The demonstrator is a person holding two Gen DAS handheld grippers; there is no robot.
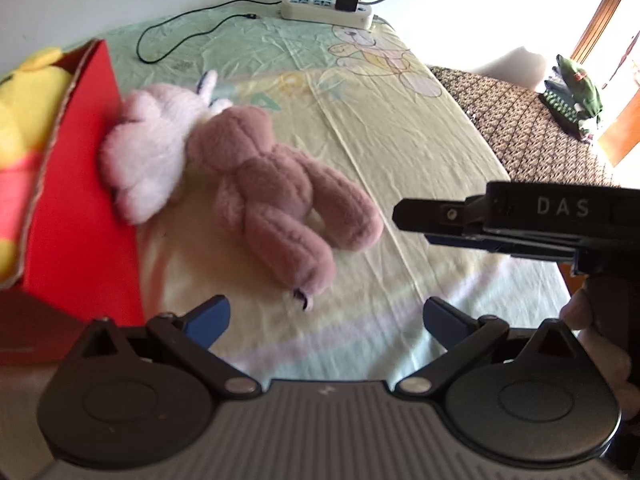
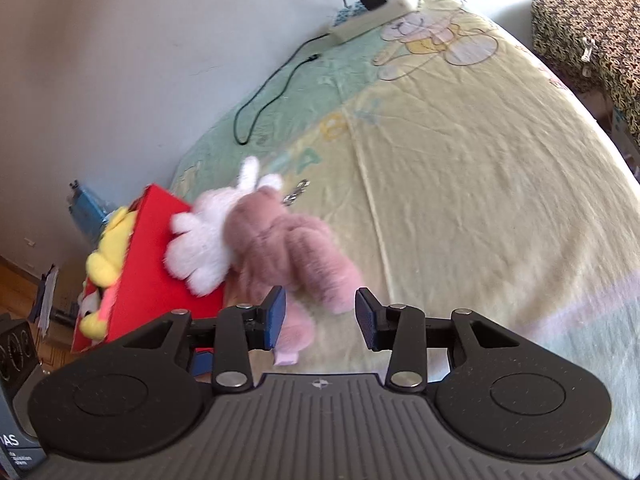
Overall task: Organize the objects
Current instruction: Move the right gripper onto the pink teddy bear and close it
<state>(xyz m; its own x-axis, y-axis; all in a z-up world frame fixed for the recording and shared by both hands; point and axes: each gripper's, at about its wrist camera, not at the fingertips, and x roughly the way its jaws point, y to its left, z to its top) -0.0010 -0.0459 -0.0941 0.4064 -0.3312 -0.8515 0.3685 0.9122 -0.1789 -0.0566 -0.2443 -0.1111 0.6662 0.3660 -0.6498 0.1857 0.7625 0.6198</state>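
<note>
A dusty-pink plush bear [image 1: 272, 184] [image 2: 280, 252] lies on the yellow-green bedsheet [image 1: 400, 152]. Its head touches a white plush toy [image 1: 152, 152] [image 2: 204, 248] that leans on a red box [image 1: 80, 208] [image 2: 160, 280]. A yellow plush [image 1: 24, 100] [image 2: 108, 256] sits inside the box. My left gripper [image 1: 326, 318] is open wide just short of the bear's foot, with nothing between its fingers. My right gripper [image 2: 320, 316] [image 1: 416, 220] is open, angled down over the bear's legs. One leg lies beside its left pad [image 2: 276, 316]; the pads do not press on it.
A white power strip [image 1: 326, 10] [image 2: 372, 12] with a black charger lies at the bed's far end, and a black cable [image 1: 180, 36] trails across the sheet. A brown patterned cover [image 1: 520, 128] and a green object [image 1: 576, 96] are to the right. The wall runs along the left.
</note>
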